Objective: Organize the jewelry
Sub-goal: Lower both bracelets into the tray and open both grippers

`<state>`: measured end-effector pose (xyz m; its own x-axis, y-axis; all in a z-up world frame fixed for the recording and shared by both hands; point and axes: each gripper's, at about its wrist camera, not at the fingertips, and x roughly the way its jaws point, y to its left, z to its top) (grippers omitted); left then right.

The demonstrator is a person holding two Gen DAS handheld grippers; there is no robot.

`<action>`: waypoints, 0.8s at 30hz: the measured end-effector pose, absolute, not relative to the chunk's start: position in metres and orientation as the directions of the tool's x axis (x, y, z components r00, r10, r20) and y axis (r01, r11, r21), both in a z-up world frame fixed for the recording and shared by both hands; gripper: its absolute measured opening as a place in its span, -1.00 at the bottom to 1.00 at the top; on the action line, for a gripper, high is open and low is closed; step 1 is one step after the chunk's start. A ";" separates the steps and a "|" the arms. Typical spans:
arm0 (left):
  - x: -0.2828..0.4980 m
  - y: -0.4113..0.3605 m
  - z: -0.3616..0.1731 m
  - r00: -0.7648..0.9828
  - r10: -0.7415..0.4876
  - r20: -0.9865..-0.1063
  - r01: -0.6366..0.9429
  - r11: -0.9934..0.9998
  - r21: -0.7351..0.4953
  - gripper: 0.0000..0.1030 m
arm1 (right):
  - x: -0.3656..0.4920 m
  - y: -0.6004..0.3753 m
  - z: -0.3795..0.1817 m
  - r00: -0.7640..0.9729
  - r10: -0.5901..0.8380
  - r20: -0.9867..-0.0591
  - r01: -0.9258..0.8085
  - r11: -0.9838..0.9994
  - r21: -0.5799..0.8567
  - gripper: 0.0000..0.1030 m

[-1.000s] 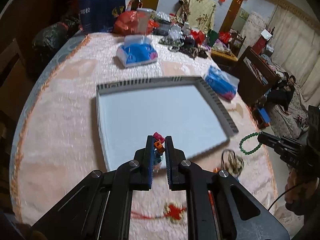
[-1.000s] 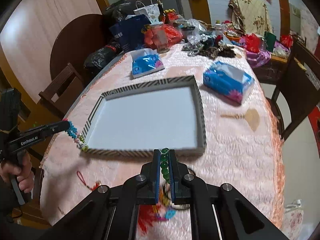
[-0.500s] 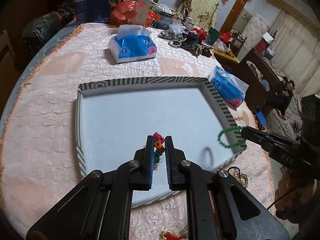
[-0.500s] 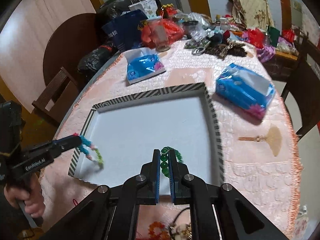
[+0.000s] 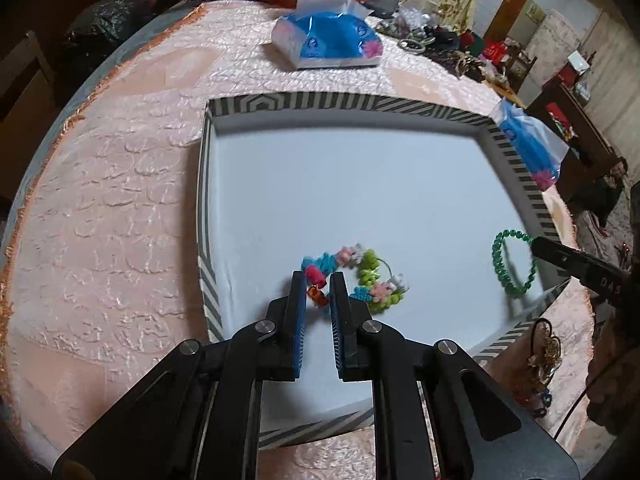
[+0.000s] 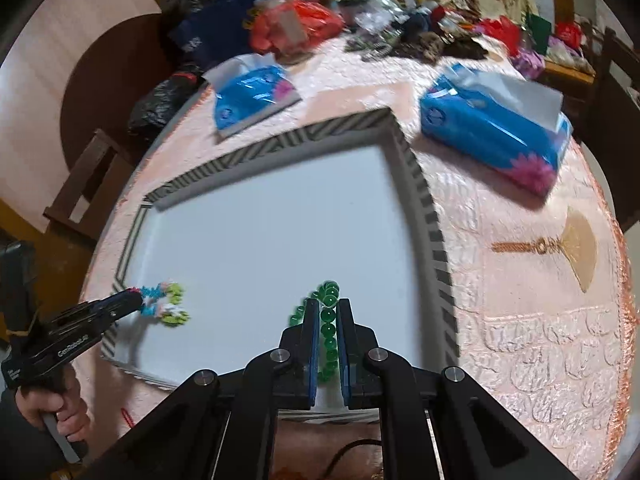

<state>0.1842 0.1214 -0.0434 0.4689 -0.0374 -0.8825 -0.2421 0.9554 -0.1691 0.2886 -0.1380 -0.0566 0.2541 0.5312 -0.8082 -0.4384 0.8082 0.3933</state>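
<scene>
Left claw (image 5: 318, 288) — fingers nearly closed, pinching a multicoloured bead bracelet (image 5: 360, 276) that trails onto the white floor of the tray (image 5: 516, 162) near its front-left corner. Right claw (image 6: 329, 316) — fingers narrowed on a green bead bracelet (image 6: 326, 320), held over the tray's near right part; whether its loop touches the floor cannot be told. Gold trinket (image 5: 544, 354) on the pink table (image 5: 112, 216) just outside the tray's near right corner. Small fan charm (image 6: 560, 246) right of the tray. Beyond: two blue tissue packs (image 6: 496, 132), one behind the tray, one right — then clutter.
</scene>
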 end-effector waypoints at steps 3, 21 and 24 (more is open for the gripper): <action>0.184 0.121 -0.045 0.463 -0.022 -0.886 -0.242 0.959 -0.150 -0.68 | 0.289 -0.141 -0.058 0.244 0.537 -0.808 -0.437 0.805 0.402 -0.76; 0.112 0.117 -0.003 0.513 0.062 -0.856 -0.258 0.963 -0.085 -0.08 | 0.221 -0.188 -0.025 0.329 0.490 -0.807 -0.462 0.829 0.315 -0.29; 0.087 0.108 -0.004 0.507 0.049 -0.861 -0.236 0.968 -0.084 -0.08 | 0.199 -0.198 -0.025 0.335 0.482 -0.810 -0.462 0.833 0.304 -0.29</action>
<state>0.0872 0.1079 -0.0045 0.5067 0.0490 -0.8607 -0.2361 0.9681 -0.0839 0.1992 -0.1980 -0.0249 0.3353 0.4818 -0.8096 -0.4619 0.8330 0.3044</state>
